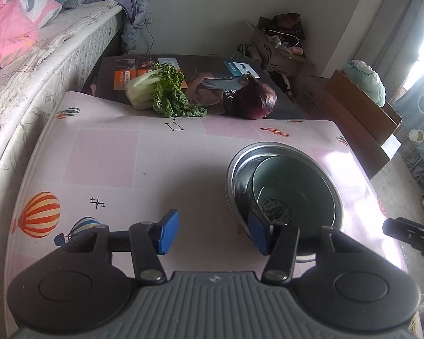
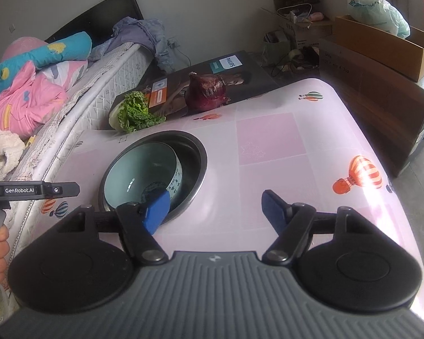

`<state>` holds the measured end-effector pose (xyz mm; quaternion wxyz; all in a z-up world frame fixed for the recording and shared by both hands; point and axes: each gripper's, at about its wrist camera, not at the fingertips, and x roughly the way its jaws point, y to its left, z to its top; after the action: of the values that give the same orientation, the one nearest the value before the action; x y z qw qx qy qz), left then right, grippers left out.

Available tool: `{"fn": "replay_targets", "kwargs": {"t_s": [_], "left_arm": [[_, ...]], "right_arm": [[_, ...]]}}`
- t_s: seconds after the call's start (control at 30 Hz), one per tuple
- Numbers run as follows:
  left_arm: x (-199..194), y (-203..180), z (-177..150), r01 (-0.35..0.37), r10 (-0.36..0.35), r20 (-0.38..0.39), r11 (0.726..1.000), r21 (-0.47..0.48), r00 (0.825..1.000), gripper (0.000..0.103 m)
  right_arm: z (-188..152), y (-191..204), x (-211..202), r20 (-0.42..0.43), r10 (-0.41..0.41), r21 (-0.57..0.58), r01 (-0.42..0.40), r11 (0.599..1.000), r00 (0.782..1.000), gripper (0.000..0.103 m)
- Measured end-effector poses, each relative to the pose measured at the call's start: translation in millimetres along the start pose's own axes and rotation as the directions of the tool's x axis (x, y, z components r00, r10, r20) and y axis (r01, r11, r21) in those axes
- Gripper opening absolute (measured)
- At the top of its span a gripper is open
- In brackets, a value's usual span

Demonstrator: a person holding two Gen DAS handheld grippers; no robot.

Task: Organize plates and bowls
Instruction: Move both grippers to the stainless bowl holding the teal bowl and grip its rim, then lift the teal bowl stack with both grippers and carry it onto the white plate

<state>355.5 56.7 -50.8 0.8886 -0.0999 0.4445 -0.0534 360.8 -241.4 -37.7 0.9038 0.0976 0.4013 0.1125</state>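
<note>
Both our grippers spread wide, holding nothing, beside the nested bowls.

Left wrist view: our left gripper (image 1: 213, 233) gapes at lower centre; the green bowl (image 1: 296, 186) sits inside the steel bowl (image 1: 240, 152), centre right. Right wrist view: our right gripper (image 2: 216, 209) gapes empty, bowls at centre left on the pink table (image 2: 268, 141).

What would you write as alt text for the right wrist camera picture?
A pale green bowl sits tilted inside a larger metal bowl on a pink table printed with hot-air balloons. The open right tongs with blue pads frame the foreground, empty. Beyond lie a leafy cabbage and a red onion beside a bed.
</note>
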Motion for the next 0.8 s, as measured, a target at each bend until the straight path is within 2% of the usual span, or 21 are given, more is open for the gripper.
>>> {"fn": "replay_targets", "kwargs": {"t_s": [0.17,0.23,0.4,0.5,0.63,0.8], "left_arm": [[26,1,7,0.015,-0.015,-0.039,1.000,-0.010,0.999,0.041],[33,1,9,0.017,-0.017,-0.049,1.000,-0.014,0.999,0.040],[46,0,13,0.034,-0.035,-0.063,0.999,-0.018,0.997,0.039],[53,1,15,0.040,-0.043,-0.075,0.999,-0.030,0.996,0.037],[63,1,17,0.058,-0.062,-0.095,0.997,-0.049,0.994,0.031],[72,-2,19,0.057,-0.061,-0.105,0.998,-0.042,0.993,0.026]], "right_arm": [[7,0,37,-0.042,0.032,0.017,-0.032,0.999,0.999,0.062],[9,1,45,-0.048,0.041,0.018,-0.040,0.999,0.998,0.055],[14,1,65,-0.074,0.053,0.019,-0.052,0.998,0.996,0.046],[14,-2,75,-0.097,0.058,0.036,-0.055,0.998,0.994,0.035],[17,-4,85,-0.107,0.096,0.069,-0.089,0.994,0.990,0.024],[20,0,100,-0.138,0.108,0.079,-0.098,0.992,0.985,0.018]]}}
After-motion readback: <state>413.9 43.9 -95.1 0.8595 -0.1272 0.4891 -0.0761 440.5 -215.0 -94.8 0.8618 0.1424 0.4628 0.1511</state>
